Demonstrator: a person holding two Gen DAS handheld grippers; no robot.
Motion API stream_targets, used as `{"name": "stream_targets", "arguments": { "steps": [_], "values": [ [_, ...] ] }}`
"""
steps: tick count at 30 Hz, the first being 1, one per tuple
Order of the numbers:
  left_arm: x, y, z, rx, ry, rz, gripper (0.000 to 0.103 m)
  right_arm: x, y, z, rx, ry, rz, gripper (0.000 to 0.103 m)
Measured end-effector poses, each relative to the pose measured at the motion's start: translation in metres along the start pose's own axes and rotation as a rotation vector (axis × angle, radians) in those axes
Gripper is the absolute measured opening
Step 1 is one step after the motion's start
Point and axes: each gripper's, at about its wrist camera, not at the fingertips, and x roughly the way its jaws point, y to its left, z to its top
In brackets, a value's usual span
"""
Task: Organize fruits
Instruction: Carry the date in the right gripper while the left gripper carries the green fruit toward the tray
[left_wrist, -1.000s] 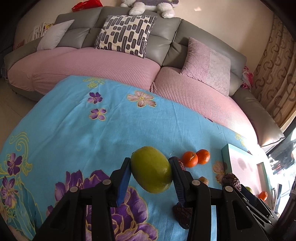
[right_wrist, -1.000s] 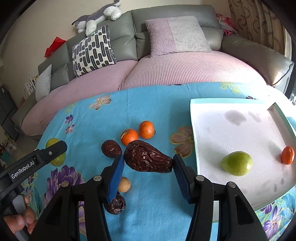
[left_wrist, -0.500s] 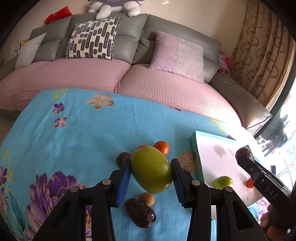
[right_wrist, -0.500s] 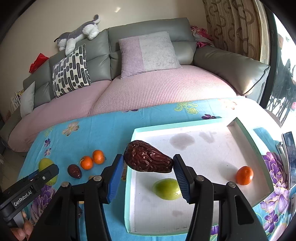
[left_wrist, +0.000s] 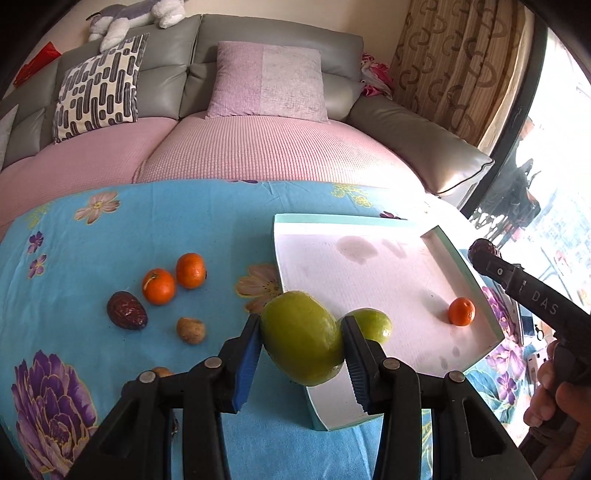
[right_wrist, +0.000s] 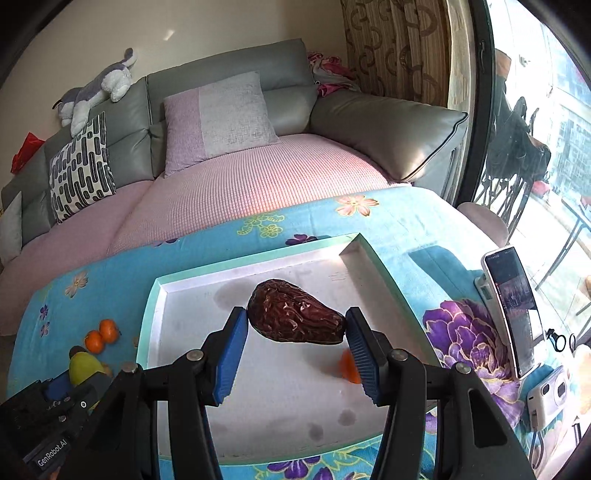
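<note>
We've got the tray (left_wrist: 476, 284), white inside with a mint rim, sitting on the blue floral cloth (left_wrist: 184, 229). Our left gripper (left_wrist: 302, 338) pinches a big smooth green mango (left_wrist: 301, 336) over the tray's near-left edge. Our right gripper (right_wrist: 295, 326) clamps a dark, wrinkly date (right_wrist: 293, 317) above the middle of the tray. Already in the tray: a smaller green fruit (left_wrist: 373, 325) and one tangerine (left_wrist: 461, 312). Left of the tray on the cloth sit two oranges (left_wrist: 173, 278), another date (left_wrist: 126, 310) and a little tan nut (left_wrist: 190, 330).
</note>
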Motion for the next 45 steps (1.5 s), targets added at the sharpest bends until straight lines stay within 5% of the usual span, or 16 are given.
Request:
{"name": "stream_targets", "arguments": {
  "steps": [14, 45],
  "values": [
    [0.017, -0.032, -0.010, 0.094, 0.061, -0.020, 0.046, 0.002, -0.023, -0.006, 0.022, 0.026, -0.004, 0.056],
    [0.057, -0.049, -0.032, 0.169, 0.173, 0.012, 0.046, 0.053, -0.035, -0.048, 0.005, 0.254, 0.026, 0.056]
  ]
}}
